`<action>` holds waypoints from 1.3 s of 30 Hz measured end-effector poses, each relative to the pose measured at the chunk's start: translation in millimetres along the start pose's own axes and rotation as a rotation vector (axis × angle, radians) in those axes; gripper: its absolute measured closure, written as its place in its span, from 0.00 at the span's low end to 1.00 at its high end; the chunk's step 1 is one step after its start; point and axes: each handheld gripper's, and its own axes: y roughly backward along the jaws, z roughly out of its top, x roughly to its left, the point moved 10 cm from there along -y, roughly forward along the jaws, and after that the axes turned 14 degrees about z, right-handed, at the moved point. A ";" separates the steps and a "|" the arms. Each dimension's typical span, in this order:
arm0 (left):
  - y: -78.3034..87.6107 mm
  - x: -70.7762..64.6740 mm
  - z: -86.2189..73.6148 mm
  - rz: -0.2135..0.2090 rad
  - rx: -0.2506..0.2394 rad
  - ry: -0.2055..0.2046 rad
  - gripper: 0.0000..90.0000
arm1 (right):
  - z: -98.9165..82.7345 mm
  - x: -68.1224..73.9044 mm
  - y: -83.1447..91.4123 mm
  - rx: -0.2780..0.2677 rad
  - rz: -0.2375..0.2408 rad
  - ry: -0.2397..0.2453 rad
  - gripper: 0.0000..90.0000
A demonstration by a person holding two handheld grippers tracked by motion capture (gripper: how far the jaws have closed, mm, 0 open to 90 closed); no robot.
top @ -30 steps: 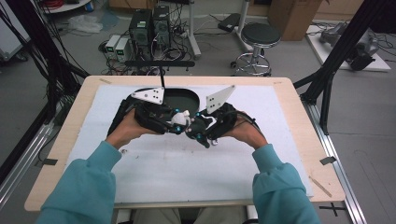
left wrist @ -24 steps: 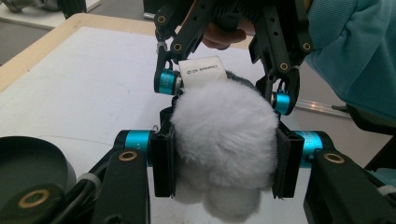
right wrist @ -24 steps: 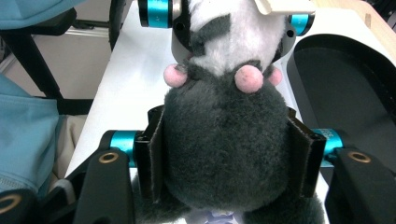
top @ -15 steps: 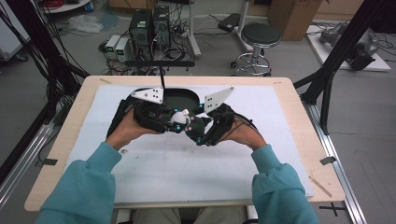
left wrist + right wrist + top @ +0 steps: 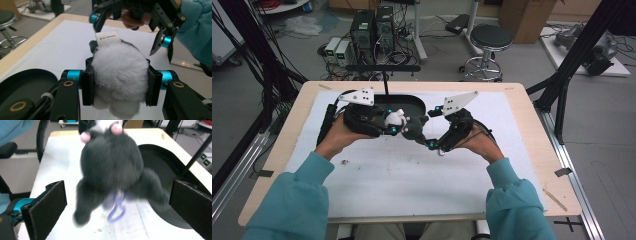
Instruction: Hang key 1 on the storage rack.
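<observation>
— What's changed for us?
— Our right claw (image 5: 435,141) has pulled apart from the plush toy (image 5: 404,123) and now stands wide.
— And the toy?
— Clamped in our left claw (image 5: 117,86), above the table (image 5: 412,175), beside the dark tray (image 5: 412,102). We judge it handed over.

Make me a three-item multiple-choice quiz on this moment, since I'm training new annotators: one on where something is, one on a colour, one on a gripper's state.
1. Where is the plush toy?
A. lying in the black tray
B. clamped in the left gripper
C. on the stool

2. What colour is the toy's head end?
A. dark grey
B. yellow
C. red

3. How does the right gripper stand?
A. shut on the toy
B. open
C. shut on the tray

Answers: 1 B, both pads press its white end in the left gripper view. 2 A, the dark grey part faces the right gripper view. 3 B, its jaws stand wide apart either side of the toy.
</observation>
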 end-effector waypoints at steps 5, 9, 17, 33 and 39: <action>12.6 14.2 0.5 0.066 -0.009 0.016 0.59 | -4.8 -0.2 14.5 -0.043 -0.038 -0.003 0.01; 23.1 25.3 -0.3 0.116 -0.018 0.027 0.60 | -8.7 -0.8 26.1 -0.076 -0.081 -0.030 0.01; 44.2 52.4 -1.5 0.255 -0.048 0.057 0.60 | -22.1 -5.5 47.9 -0.113 -0.180 -0.077 0.01; 74.0 95.0 -13.2 0.471 -0.062 0.123 0.59 | -46.0 -12.7 90.4 -0.214 -0.333 -0.152 0.01; 86.7 106.8 -18.5 0.527 -0.067 0.150 0.59 | -51.1 -12.8 100.8 -0.243 -0.373 -0.160 0.01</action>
